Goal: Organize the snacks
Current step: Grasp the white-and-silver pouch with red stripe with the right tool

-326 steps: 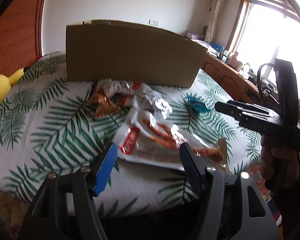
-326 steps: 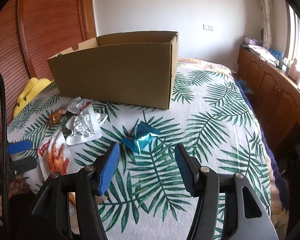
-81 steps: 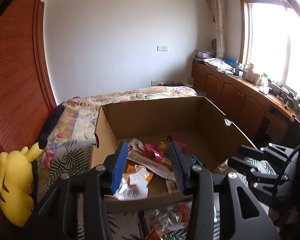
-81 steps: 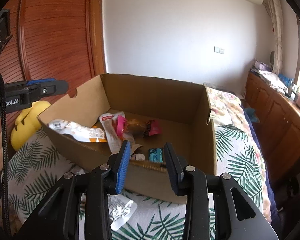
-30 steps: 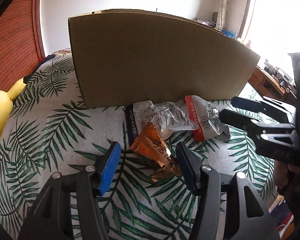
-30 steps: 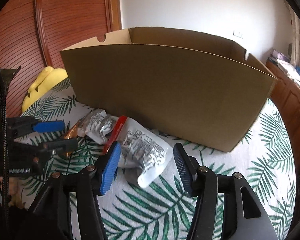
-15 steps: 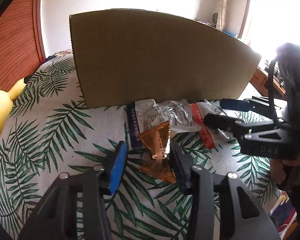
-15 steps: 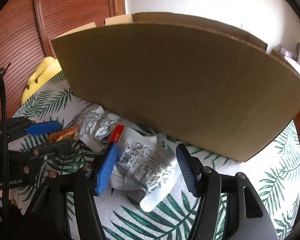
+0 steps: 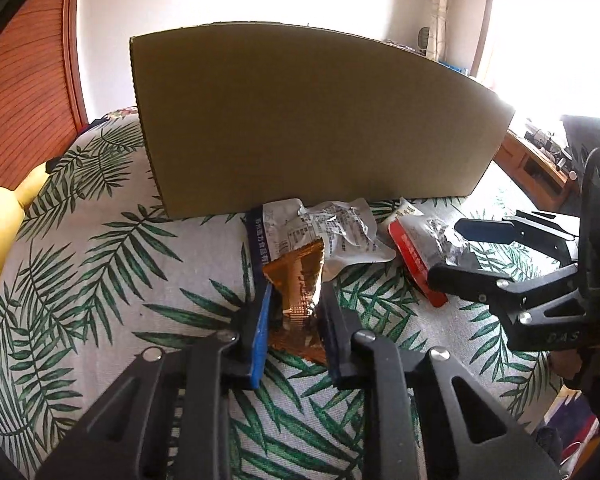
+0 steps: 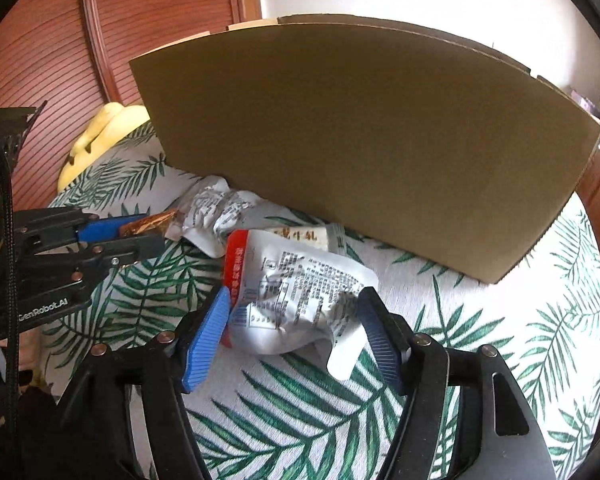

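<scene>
Right now you are pinching the orange-brown wrapper (image 9: 300, 280) with your left gripper (image 9: 294, 322); its fingers are clamped on the lower half of that crinkled packet, which is lying on the leaf-print bedspread (image 9: 100, 264). From the right wrist view the same wrapper (image 10: 150, 222) is showing at 9 o'clock, caught between the left gripper (image 10: 138, 236) fingers.

Your right gripper (image 10: 294, 326) is sitting with its fingers spread apart on either side of the white pouch with the red edge (image 10: 292, 292), and neither pad is clearly pressing it. In the left wrist view that pouch (image 9: 420, 248) is lying at 3 o'clock, with the right gripper (image 9: 456, 246) reaching over it.

Between the two packets a crumpled silver-white pouch (image 9: 324, 232) is lying at 12 o'clock of the wrapper, partly under its upper corner and touching the foot of the cardboard box (image 9: 312, 120). A smaller white packet with printed characters (image 10: 300, 236) is peeking out beyond the red-edged pouch, close to the box wall.

That box (image 10: 360, 132) is filling the view from 10 to 2 o'clock, and its near wall is standing in your way; you cannot tell what is inside from here. A yellow plush toy (image 10: 100, 132) is resting at 10 o'clock by the wooden slatted wall (image 10: 52, 40).
</scene>
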Action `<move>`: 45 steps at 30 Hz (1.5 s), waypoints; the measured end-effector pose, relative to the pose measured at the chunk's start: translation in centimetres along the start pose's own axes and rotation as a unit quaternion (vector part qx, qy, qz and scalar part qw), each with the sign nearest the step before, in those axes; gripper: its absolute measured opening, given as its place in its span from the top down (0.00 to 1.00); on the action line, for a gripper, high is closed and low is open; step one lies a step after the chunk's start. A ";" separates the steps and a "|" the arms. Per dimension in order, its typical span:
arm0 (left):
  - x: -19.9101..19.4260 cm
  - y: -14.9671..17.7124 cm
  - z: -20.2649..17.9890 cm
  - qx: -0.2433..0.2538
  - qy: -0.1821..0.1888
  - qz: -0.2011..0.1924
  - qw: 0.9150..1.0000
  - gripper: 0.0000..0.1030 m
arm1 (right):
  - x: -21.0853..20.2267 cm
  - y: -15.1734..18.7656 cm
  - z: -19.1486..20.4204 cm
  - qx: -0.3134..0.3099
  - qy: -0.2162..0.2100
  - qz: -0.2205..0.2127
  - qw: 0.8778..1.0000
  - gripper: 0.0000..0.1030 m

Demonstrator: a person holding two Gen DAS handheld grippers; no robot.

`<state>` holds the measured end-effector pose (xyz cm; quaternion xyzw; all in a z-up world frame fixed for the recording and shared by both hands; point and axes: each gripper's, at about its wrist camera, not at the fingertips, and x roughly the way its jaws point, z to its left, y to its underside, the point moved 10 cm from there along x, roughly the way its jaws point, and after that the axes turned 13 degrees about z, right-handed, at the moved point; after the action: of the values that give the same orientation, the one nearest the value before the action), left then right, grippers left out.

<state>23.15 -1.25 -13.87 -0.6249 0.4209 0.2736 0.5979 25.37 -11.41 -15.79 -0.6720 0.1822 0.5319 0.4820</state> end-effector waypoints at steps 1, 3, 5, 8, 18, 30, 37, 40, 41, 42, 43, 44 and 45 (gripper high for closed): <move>0.0 0.0 0.0 0.000 0.000 0.000 1.000 0.80 | 0.1 0.1 0.0 0.000 0.002 0.001 1.000 0.30; 0.1 -0.1 0.1 0.000 0.000 0.000 1.000 0.80 | 0.3 0.0 0.0 0.002 0.013 0.001 1.000 0.28; 0.1 -0.1 0.1 -0.001 0.000 0.001 1.000 0.80 | 0.4 -0.1 0.1 0.006 0.018 0.003 1.000 0.26; 0.1 -0.1 0.0 0.000 -0.001 0.001 1.000 0.80 | 0.8 -0.5 0.1 0.011 0.028 0.006 1.000 0.22; 0.1 -0.1 0.1 0.000 -0.001 0.000 1.000 0.79 | 0.8 -1.1 -0.9 0.028 0.051 0.000 0.998 0.18; 0.1 0.0 -0.1 -0.001 0.001 -0.002 1.000 0.80 | 1.5 -1.1 -1.6 0.037 0.059 0.018 0.997 0.13; 0.0 0.0 0.0 -0.004 0.001 -0.004 1.000 0.81 | 1.7 -1.1 -1.5 0.029 0.060 0.026 0.997 0.14; 0.0 0.1 -0.2 -0.002 -0.002 -0.004 1.000 0.80 | 1.6 -1.0 -1.2 0.025 0.056 0.028 0.998 0.17; 0.0 0.1 -0.1 -0.002 -0.001 -0.003 1.000 0.81 | 1.6 -0.9 -1.1 0.023 0.055 0.029 0.998 0.19; 0.0 0.1 -0.1 -0.003 -0.001 -0.003 1.000 0.80 | 1.5 -0.8 -1.0 0.022 0.053 0.029 0.998 0.23; 0.0 0.1 -0.1 -0.004 0.000 -0.003 1.000 0.80 | 1.3 -0.8 -0.8 0.018 0.050 0.030 0.998 0.29; 0.0 0.1 -0.1 -0.004 -0.001 -0.003 1.000 0.80 | 1.2 -0.7 -0.6 0.014 0.048 0.031 0.998 0.35; 0.0 0.1 -0.1 -0.004 -0.001 -0.003 1.000 0.80 | 1.1 -0.5 -0.4 0.011 0.046 0.031 0.998 0.37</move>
<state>23.06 -1.36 -13.88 -0.6284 0.4169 0.2742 0.5968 26.40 -11.23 -16.57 -0.6840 0.2309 0.5134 0.4639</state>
